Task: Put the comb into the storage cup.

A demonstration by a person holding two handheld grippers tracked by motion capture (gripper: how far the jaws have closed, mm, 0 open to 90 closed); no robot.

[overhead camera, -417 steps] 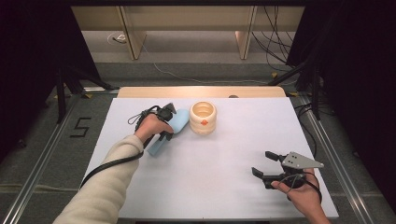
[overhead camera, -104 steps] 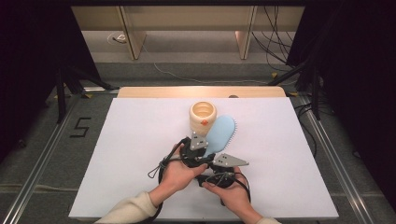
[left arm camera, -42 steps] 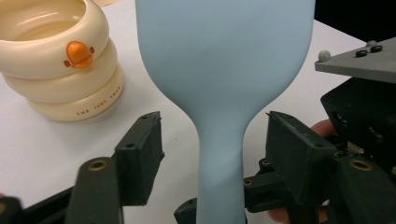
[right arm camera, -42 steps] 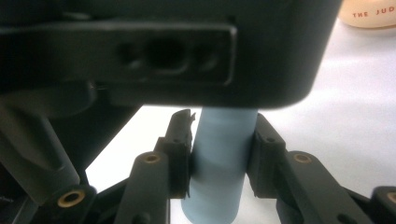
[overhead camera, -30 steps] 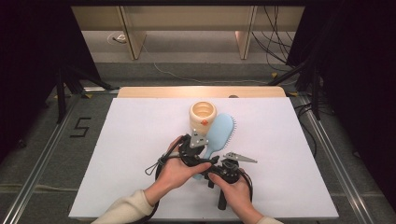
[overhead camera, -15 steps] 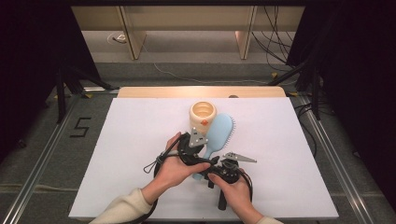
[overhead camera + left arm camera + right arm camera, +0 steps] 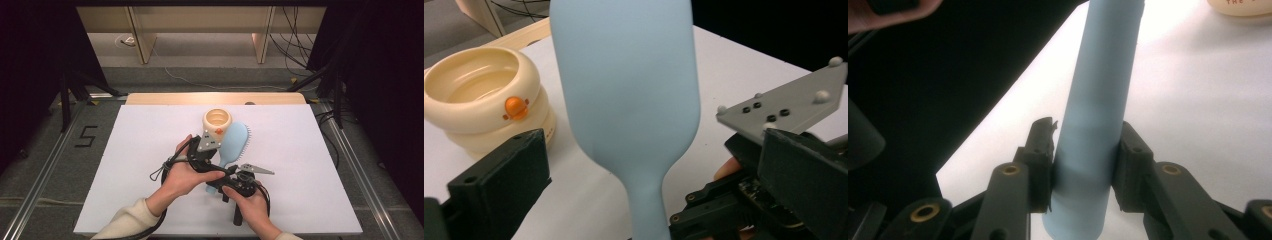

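Observation:
A light blue hairbrush (image 7: 236,141) lies slantwise just right of a cream ringed cup (image 7: 217,120) that has an orange dot (image 7: 515,106). Its bristles face right. My right gripper (image 7: 219,186) is shut on the brush handle (image 7: 1098,115) near its end, with the jaws pressed on both sides (image 7: 1083,165). My left gripper (image 7: 221,161) is open. Its jaws stand wide on either side of the brush neck (image 7: 649,190) without touching it. The smooth back of the brush (image 7: 624,75) faces the left gripper's camera. Whether the brush head rests on the table I cannot tell.
The white table top (image 7: 125,165) has free room left and right of the hands. The right gripper's grey plate (image 7: 784,102) sits close beside the brush. A wooden strip (image 7: 165,98) runs along the table's far edge, with cables on the floor beyond.
At the start the left gripper held the brush left of the cup and the right stood open far right. Now the right holds the handle. Over the last second the left hand edged forward.

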